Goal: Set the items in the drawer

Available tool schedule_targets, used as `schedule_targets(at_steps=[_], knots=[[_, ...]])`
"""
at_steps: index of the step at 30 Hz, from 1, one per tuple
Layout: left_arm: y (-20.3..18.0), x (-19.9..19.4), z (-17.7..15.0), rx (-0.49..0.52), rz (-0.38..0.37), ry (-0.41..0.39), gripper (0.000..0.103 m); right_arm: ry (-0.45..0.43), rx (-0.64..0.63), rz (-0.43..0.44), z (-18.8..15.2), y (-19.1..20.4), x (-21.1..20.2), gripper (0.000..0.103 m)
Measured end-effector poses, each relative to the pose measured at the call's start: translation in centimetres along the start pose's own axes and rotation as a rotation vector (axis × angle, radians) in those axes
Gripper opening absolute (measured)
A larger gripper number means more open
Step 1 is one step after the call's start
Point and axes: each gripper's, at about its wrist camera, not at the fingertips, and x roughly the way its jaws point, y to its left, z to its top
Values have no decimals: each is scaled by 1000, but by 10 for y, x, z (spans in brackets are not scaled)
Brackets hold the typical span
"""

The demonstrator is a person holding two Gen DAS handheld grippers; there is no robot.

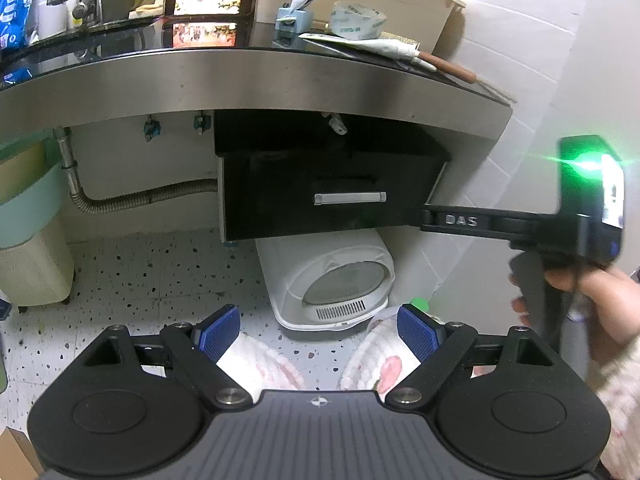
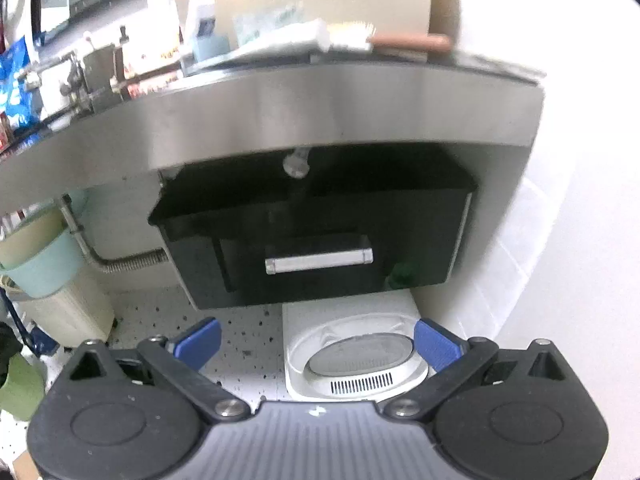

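A black drawer (image 1: 280,208) with a silver bar handle (image 1: 350,198) hangs under the steel-edged counter (image 1: 240,80); I cannot tell if it is pulled out at all. My left gripper (image 1: 319,332) is open and empty, low and well back from the drawer front. In the left wrist view the right gripper (image 1: 460,220) comes in from the right, held by a hand (image 1: 596,304), its tip beside the drawer's right edge. In its own view the right gripper (image 2: 318,342) is open and empty, facing the drawer (image 2: 420,240) and its handle (image 2: 320,260).
On the counter lie a tape roll (image 1: 358,18), a wooden-handled brush (image 1: 424,54), a flattened tube (image 1: 360,42) and a blue holder (image 1: 294,22). A white appliance (image 1: 332,280) stands on the speckled floor below the drawer. A teal-lidded bin (image 1: 28,240) and metal hose (image 1: 140,200) stand left.
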Motion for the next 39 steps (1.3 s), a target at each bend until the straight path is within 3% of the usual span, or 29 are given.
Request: schedule_targets(at_steps=[11, 25, 39], knots=[[-13, -15, 0, 33, 2, -42, 86, -37, -38, -41, 66, 35, 24, 103], [-25, -29, -6, 64, 2, -73, 86, -41, 4, -51, 58, 34, -31, 103], [-33, -43, -10, 84, 3, -103, 86, -54, 16, -40, 52, 38, -37, 103]])
